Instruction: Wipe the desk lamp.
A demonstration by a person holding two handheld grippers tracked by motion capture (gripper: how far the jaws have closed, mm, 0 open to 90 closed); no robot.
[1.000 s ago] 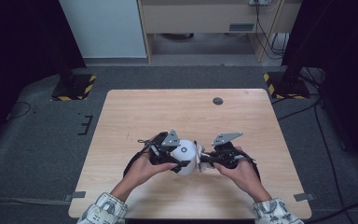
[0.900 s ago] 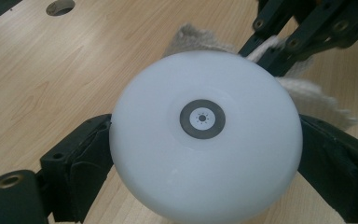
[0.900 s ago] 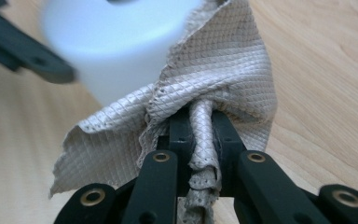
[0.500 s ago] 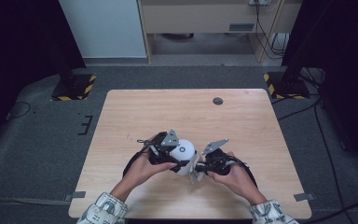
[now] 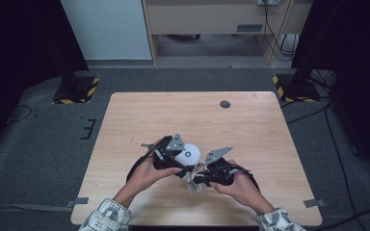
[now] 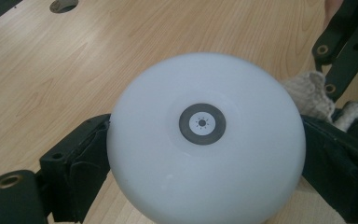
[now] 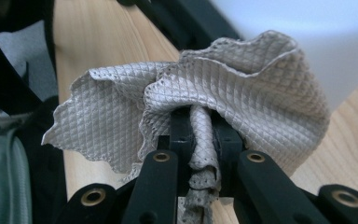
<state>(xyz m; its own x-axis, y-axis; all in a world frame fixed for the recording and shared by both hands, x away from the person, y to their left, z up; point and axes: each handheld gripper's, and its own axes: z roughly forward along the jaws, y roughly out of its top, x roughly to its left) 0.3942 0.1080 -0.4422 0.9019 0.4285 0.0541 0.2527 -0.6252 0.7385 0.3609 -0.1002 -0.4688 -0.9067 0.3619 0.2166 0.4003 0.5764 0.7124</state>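
Plainly, two things are in hand here: a white dome lamp (image 6: 205,140) and a waffle-weave cloth (image 7: 223,93). The lamp is clamped at its two opposite sides between the black pads (image 6: 81,170) of the left tongs (image 5: 173,155), just above the wooden worktop (image 5: 139,115), near its front edge and a little left of centre. The cloth is pinched at a gathered fold by the right tongs (image 5: 198,175), whose jaws are shut on it, just beside the lamp on its right.

The lamp is judged to be light, rigid and smooth, with a matt plastic shell that is likely to slip under pads set on its curve. It is best taken where it is widest, at the rim of the dome, as is done now; a hold higher on the curve would probably be squeezed off. Some care is called for, since the shell could be cracked or scuffed.

The cloth is soft, limp and light, and can be taken anywhere; a bunched fold gives the firmest hold and leaves a loose ruffle free for wiping.

The lamp has no real long axis, being round. Its short axis runs through the small grey ring button (image 6: 202,123), which is turned towards the camera of the left tongs and upward in the high view. The cloth's ruffle is fanned out beyond the jaw tips, toward the lamp.
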